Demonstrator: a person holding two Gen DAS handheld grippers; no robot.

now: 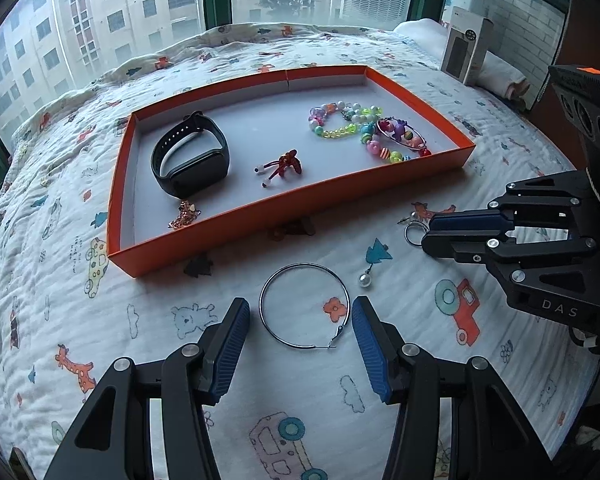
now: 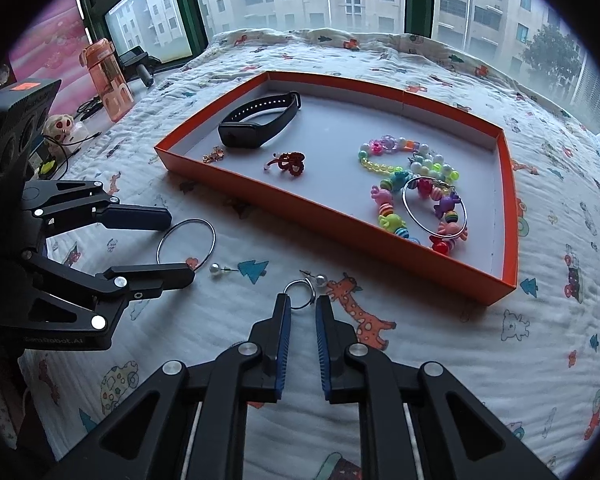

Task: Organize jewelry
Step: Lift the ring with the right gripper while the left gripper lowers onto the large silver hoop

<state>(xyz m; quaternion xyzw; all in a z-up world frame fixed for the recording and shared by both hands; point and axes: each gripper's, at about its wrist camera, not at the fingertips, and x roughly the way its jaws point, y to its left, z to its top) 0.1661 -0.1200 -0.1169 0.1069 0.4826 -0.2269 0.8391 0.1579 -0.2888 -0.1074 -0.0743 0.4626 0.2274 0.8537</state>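
An orange tray lies on the printed bedspread. It holds a black smart band, a red knot charm, a pink sparkly piece, colourful bead bracelets and a silver hoop. My left gripper is open around a large silver hoop earring on the bed. My right gripper is narrowly open, with a small silver ring at its tips. Pearl studs lie nearby.
A white box stands at the bed's far right corner. An orange water bottle, cables and a small toy sit on the left sill. Windows run behind the bed.
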